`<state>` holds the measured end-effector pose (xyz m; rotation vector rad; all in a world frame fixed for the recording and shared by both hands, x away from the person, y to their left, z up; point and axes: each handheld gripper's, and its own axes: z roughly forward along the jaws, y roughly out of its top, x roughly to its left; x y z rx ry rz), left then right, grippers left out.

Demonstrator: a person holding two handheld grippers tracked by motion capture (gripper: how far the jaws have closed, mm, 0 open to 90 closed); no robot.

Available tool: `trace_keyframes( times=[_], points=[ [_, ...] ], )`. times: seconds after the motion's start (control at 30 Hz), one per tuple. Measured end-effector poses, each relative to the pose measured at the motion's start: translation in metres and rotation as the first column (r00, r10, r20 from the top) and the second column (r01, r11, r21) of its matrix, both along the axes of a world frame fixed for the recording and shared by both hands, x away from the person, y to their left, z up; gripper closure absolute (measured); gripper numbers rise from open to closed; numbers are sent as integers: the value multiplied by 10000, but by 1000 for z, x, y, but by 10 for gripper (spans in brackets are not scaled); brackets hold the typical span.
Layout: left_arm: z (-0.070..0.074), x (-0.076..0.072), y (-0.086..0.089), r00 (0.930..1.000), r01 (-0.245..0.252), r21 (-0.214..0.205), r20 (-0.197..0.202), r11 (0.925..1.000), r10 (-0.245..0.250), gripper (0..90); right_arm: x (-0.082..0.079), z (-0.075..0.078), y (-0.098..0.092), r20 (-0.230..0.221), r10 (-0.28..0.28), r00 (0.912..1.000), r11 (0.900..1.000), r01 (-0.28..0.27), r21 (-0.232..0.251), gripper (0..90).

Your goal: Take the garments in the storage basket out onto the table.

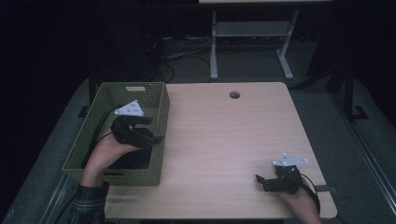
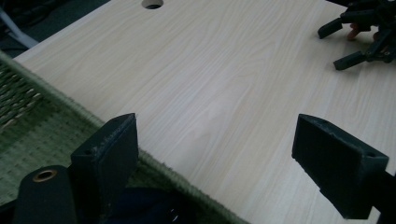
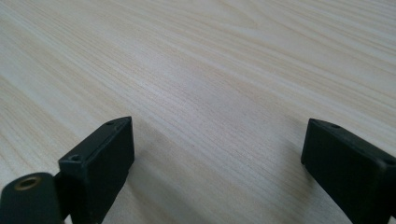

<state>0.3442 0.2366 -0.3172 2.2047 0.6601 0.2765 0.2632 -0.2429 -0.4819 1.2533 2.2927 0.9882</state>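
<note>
Here, our left gripper (image 1: 156, 130) has its jaws spread wide with nothing between them; in the left gripper view (image 2: 215, 158) one jaw sits over the green woven basket (image 1: 161, 105) and the other over the bare table (image 1: 224, 140), straddling the basket's near wall. A dark item (image 2: 149, 207) lies inside the basket just below that gripper; we cannot tell what it is. Our left hand (image 1: 105, 154) reaches over the basket interior. Our right gripper (image 1: 261, 182) also stands spread and empty, low over the wood near the table's right front corner, well apart from the basket; the right gripper view (image 3: 217, 168) shows plain wood grain between its jaws. A round hole (image 1: 234, 95) sits near the table's far edge.
</note>
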Motion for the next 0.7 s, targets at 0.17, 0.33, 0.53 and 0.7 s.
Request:
trace_keyframes(
  times=[0.17,0.33,0.53,0.7],
  points=[
    [2,-1,11,9997,-225,-39,51,9997,225,142,0,0,0,0,0,10000,10000,0,-1,93],
    [6,-2,27,9980,-613,77,183,9981,611,142,0,0,0,-1,-1,10000,10000,1,-1,93],
    [7,-4,39,9969,-771,64,166,9970,770,141,0,0,0,-2,-1,10000,10000,1,2,93],
    [8,-4,50,9948,-1010,93,172,9948,1008,141,0,0,0,-11,8,10000,10000,-8,7,93]
  ],
)
